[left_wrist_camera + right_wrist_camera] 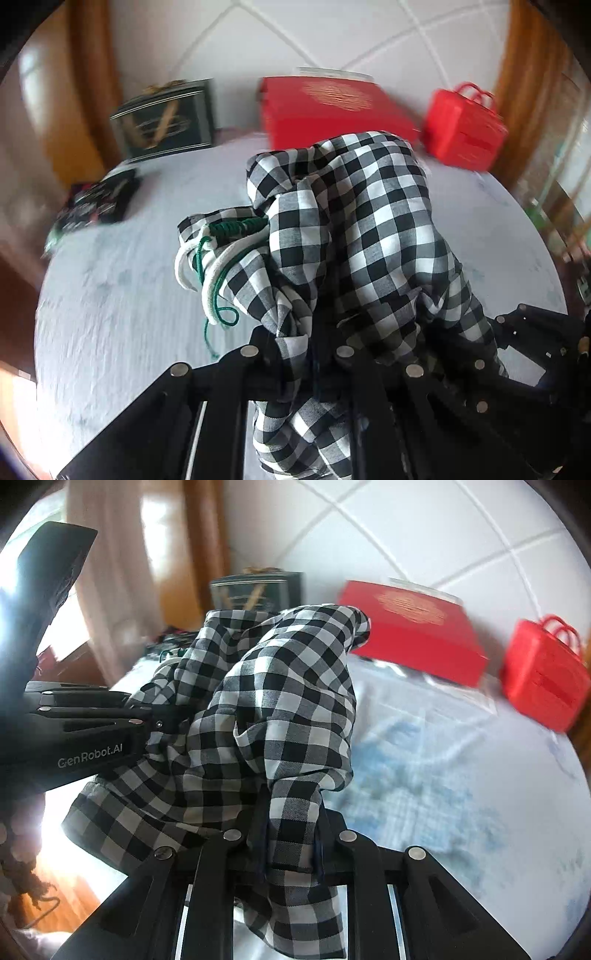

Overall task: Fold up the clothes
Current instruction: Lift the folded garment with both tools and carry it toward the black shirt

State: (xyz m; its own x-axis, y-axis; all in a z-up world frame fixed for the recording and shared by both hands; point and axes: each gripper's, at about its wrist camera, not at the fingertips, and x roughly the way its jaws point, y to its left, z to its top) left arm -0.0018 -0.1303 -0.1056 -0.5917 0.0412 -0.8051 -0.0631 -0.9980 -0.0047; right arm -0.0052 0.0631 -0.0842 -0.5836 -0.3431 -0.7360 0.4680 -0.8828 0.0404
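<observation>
A black-and-white checked garment (369, 221) hangs bunched above the pale bed sheet (110, 314). In the left wrist view my left gripper (301, 350) is shut on a fold of its cloth at the bottom centre. White and green drawstring cords (210, 258) dangle from the garment's left side. My right gripper (443, 332) reaches into the cloth from the right. In the right wrist view the right gripper (291, 823) is shut on another fold of the garment (280, 701). The left gripper (162, 720) grips it from the left, its fingertips hidden in cloth.
At the head of the bed lie a flat red box (332, 107), a red handled bag (465, 129) and a dark box (166, 118). A dark packet (99, 199) lies at the bed's left edge. Wooden posts and a white padded headboard stand behind.
</observation>
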